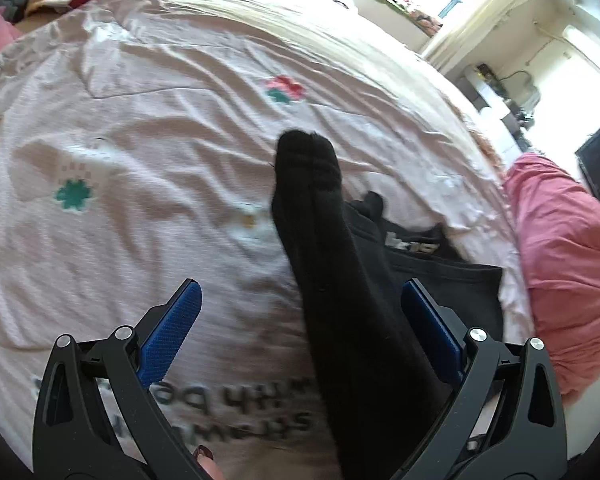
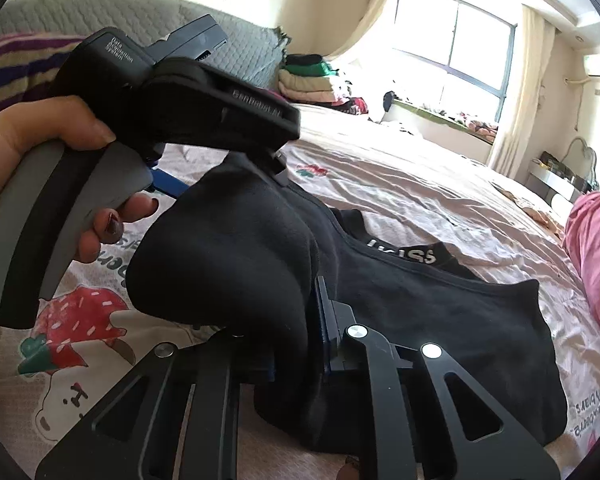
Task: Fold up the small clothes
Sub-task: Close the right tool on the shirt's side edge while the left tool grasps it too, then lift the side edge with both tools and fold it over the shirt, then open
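Note:
Long black socks (image 1: 320,240), which look like two laid together, hang stretched above the pale printed bedsheet (image 1: 140,120). They run between the blue pads of my left gripper (image 1: 300,286), which stands open and wide of them. In the right wrist view my right gripper (image 2: 296,344) is shut on the socks' (image 2: 228,264) bunched end; one pad is hidden behind the cloth. Black underwear (image 2: 440,312) with a lettered waistband lies flat on the sheet beside them, at the right in the left wrist view (image 1: 440,276). A hand (image 2: 40,140) holds the left tool's grey handle.
A pink blanket (image 1: 560,260) is heaped along the bed's right side. A grey quilted headboard (image 2: 140,12) and a stack of folded clothes (image 2: 304,76) stand at the far end. A window and a cluttered side table (image 2: 560,176) are beyond the bed.

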`<state>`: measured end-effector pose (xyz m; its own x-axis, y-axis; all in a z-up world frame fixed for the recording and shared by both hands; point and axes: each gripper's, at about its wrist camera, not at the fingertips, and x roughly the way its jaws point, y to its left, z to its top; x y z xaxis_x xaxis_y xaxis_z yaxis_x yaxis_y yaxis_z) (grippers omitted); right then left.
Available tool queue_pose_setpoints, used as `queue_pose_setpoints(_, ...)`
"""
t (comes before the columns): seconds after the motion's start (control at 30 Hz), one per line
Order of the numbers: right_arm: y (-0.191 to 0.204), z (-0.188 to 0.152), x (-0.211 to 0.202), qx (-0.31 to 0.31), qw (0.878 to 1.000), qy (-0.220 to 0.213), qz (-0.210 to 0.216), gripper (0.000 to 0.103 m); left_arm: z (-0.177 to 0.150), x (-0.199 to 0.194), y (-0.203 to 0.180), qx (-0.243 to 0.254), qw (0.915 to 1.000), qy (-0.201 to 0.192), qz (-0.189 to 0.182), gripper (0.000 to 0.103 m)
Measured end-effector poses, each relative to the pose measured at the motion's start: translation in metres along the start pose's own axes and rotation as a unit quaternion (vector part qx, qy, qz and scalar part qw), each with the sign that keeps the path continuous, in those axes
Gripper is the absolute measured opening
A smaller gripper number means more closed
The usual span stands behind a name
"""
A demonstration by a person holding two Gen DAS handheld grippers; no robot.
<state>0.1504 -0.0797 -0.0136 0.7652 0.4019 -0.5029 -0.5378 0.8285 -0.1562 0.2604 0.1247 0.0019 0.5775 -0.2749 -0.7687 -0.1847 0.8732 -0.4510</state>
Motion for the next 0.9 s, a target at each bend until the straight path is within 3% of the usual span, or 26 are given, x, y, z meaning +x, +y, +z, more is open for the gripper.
queue_pose_setpoints(0.07,-0.003,-0.001,-0.004,0.006,1.000,-0.005,-0.003,0.013,-0.001,-0.001,-0.013,0.009,0.9999,0.004,-0.014,0.080)
queue_pose_setpoints(0.13,-0.008,-0.002,-0.010,0.014,1.000,-0.010,-0.004,0.013,-0.002,0.000,-0.022,0.017,0.9997,0.007,-0.015,0.060)
queue_pose_setpoints(0.2,-0.011,-0.003,-0.013,0.021,1.000,-0.012,-0.005,0.013,-0.003,0.001,-0.031,0.024,0.9991,0.014,-0.032,0.027)
queue_pose_setpoints(0.23,-0.013,-0.004,-0.016,0.025,1.000,-0.013,-0.005,0.013,-0.004,0.001,-0.036,0.028,0.9988,0.016,-0.035,0.021)
queue_pose_setpoints(0.6,-0.045,-0.009,-0.049,0.084,0.996,-0.037,-0.017,0.012,-0.012,-0.021,-0.098,0.085,0.9962,-0.003,-0.018,0.017)
queue_pose_setpoints(0.9,-0.082,-0.016,-0.064,0.153,0.987,-0.046,-0.017,0.012,-0.017,-0.017,-0.153,0.121,0.9926,-0.002,-0.003,0.017)
